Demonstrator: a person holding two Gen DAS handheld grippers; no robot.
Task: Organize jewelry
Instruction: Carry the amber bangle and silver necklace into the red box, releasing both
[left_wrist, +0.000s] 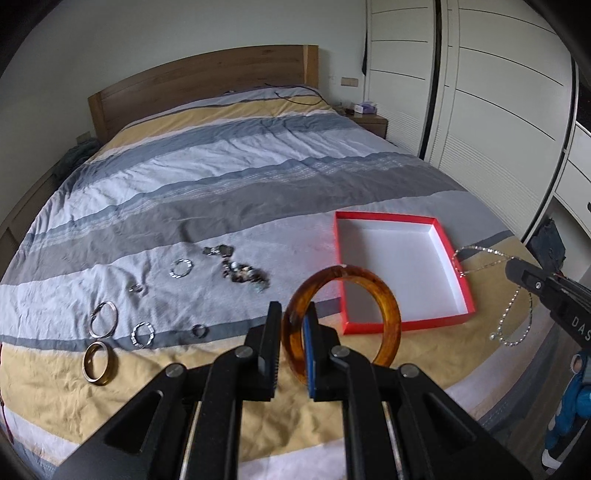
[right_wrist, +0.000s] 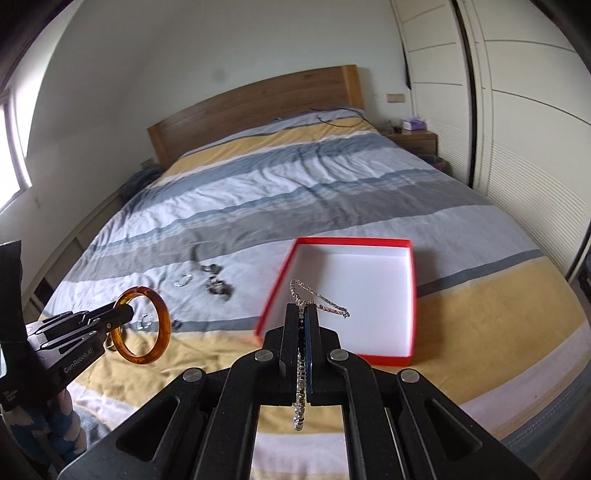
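Amber bangle clamped in left gripper, jaws narrow on the near-left part of its rim, ring standing nearly upright above the striped bedspread. Left gripper angled down over the bed's near edge, just short of the red box, which sits open with white inside. Right gripper also tilted down, jaws pressed together on a silver chain; chain loops out past the fingertips over the box's near-left part, tail hanging back between the fingers. From the left wrist view the right gripper is off to the right of the box, chain dangling below. Loose rings and bracelets lie on the bedspread left of the box, dark tangled pile further back.
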